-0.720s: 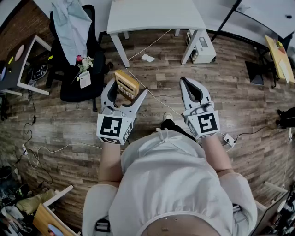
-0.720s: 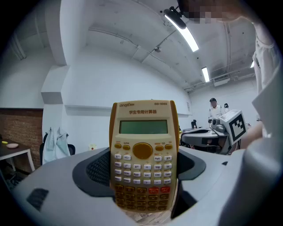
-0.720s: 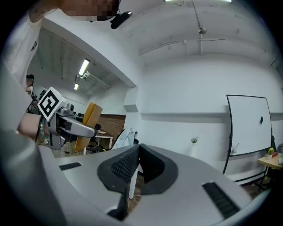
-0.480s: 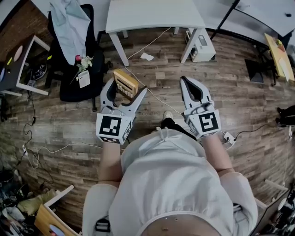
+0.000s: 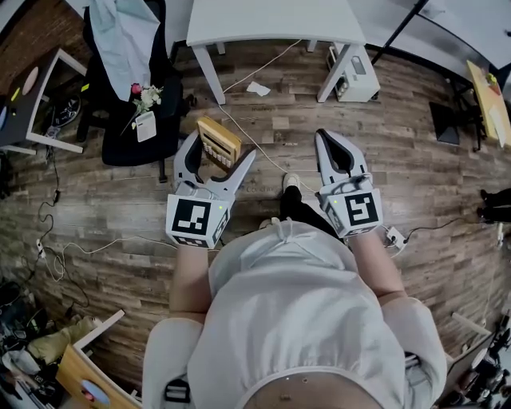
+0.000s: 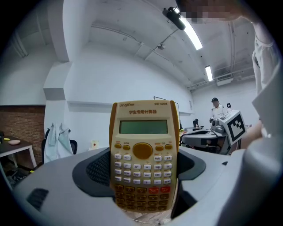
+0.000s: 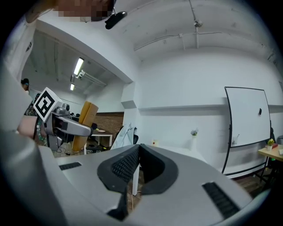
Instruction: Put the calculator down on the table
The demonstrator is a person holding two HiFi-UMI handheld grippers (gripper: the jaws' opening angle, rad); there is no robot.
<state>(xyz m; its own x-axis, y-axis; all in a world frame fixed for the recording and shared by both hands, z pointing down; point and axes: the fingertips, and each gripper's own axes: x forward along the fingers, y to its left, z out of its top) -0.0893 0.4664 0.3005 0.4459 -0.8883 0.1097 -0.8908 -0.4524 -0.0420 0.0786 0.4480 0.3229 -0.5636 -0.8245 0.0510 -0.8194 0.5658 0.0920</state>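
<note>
I've got the left gripper (image 5: pixel 214 164) clamped across the sides of the tan plastic scientific calculator (image 6: pixel 143 159), wide faces left free so the keys and screen face back at the camera. It is held upright and roughly level, up in the air over the wood-plank floor (image 5: pixel 415 184), not on anything. The right gripper (image 7: pixel 138 152) is closed on nothing, jaws together, parked to the right as a spare. The white rectangular table (image 5: pixel 271 20) is at the far side, well apart from the calculator, so my read is carry phase, with the placing not yet begun.
</note>
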